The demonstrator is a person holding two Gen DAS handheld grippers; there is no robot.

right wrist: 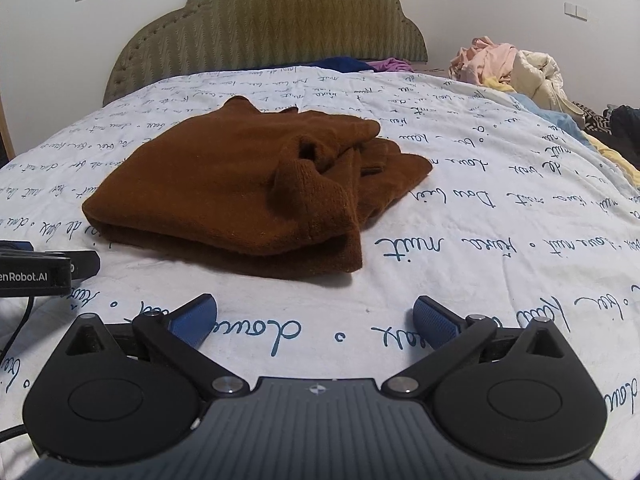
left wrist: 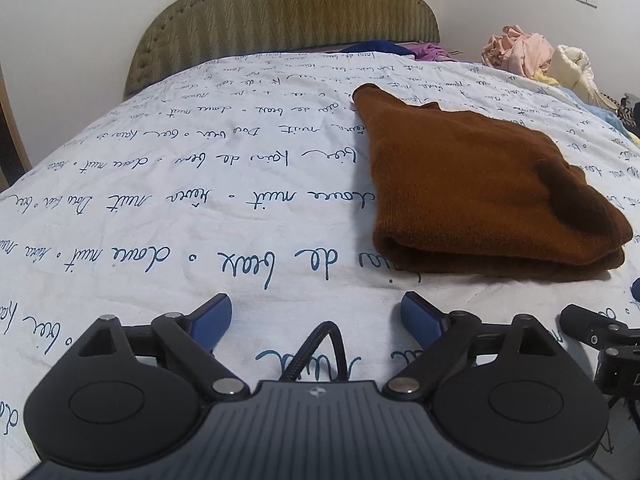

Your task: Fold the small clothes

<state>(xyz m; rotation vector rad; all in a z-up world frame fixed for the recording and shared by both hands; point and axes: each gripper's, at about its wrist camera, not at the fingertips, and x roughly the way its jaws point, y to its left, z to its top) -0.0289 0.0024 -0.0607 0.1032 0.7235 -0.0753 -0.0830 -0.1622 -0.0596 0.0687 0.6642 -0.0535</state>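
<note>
A brown knitted garment (left wrist: pixel 472 184) lies folded on the white bedsheet (left wrist: pixel 160 208), with a sleeve cuff sticking up near its near right corner (right wrist: pixel 316 200). In the left wrist view it is ahead and to the right; in the right wrist view the garment (right wrist: pixel 224 176) is ahead and to the left. My left gripper (left wrist: pixel 316 316) hovers open just short of the garment's near edge, nothing between its blue pads. My right gripper (right wrist: pixel 314 316) is open too, over bare sheet in front of the garment, its blue pads wide apart and holding nothing.
The sheet (right wrist: pixel 500 208) carries blue handwriting print. A padded olive headboard (left wrist: pixel 280 12) stands at the far end. A heap of pink and cream clothes (right wrist: pixel 508 68) lies at the far right, with blue and purple fabric (right wrist: pixel 360 65) by the headboard. Part of the other gripper (right wrist: pixel 36 268) shows at left.
</note>
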